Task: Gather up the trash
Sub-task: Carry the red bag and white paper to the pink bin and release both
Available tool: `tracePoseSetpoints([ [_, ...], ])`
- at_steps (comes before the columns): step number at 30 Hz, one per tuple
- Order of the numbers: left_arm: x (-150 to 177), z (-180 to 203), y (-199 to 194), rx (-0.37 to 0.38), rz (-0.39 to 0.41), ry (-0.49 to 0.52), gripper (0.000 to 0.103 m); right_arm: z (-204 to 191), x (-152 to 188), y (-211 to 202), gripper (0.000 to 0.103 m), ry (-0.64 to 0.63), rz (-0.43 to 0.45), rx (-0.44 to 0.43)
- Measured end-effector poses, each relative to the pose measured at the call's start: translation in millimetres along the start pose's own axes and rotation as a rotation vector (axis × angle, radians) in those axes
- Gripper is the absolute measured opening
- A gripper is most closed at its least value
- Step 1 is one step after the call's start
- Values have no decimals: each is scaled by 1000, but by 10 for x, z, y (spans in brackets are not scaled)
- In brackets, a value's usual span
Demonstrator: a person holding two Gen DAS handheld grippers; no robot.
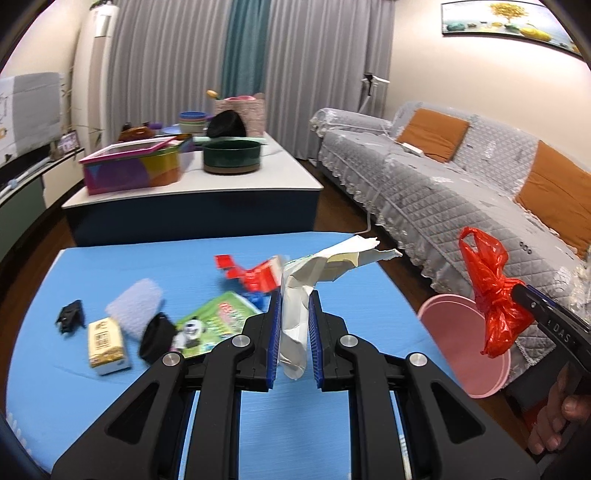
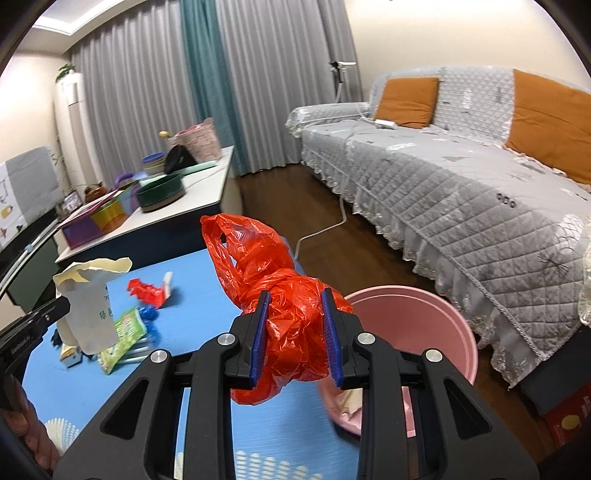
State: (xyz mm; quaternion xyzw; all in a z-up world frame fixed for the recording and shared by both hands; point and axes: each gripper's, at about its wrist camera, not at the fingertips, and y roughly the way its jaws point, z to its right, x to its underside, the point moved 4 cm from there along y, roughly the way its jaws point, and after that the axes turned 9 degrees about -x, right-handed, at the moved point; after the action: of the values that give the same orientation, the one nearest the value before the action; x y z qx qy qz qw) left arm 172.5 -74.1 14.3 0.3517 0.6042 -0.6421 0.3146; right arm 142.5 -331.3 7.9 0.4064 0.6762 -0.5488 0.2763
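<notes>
Blue tabletop (image 1: pixel 110 266) is lying under litter; my left gripper (image 1: pixel 293 328) is pinching a paper bag (image 1: pixel 295 314), my right gripper (image 2: pixel 295 328) a red bag (image 2: pixel 280 295), nearing the right-hand pink bin (image 2: pixel 424 325); I'm releasing only once above it.

Even, soft indoor light, no hard shadows; strong fisheye bend + dark corners; motion blur on bench (image 1: pixel 110 266) clutter

This is looking like a living room in a home. A long sofa (image 2: pixel 461 192) with a grey quilted cover and orange cushions (image 2: pixel 406 101) is filling the right side, and grey curtains (image 1: pixel 166 55) are hanging across the upper middle. A framed picture (image 1: pixel 509 18) is hanging at the upper right of the left wrist view.
</notes>
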Motion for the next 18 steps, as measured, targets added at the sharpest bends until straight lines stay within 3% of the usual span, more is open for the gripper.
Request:
tracePoseSetpoints([
  [18, 70, 970, 171, 211, -17, 87, 14, 972, -51, -155, 28, 131, 38, 154],
])
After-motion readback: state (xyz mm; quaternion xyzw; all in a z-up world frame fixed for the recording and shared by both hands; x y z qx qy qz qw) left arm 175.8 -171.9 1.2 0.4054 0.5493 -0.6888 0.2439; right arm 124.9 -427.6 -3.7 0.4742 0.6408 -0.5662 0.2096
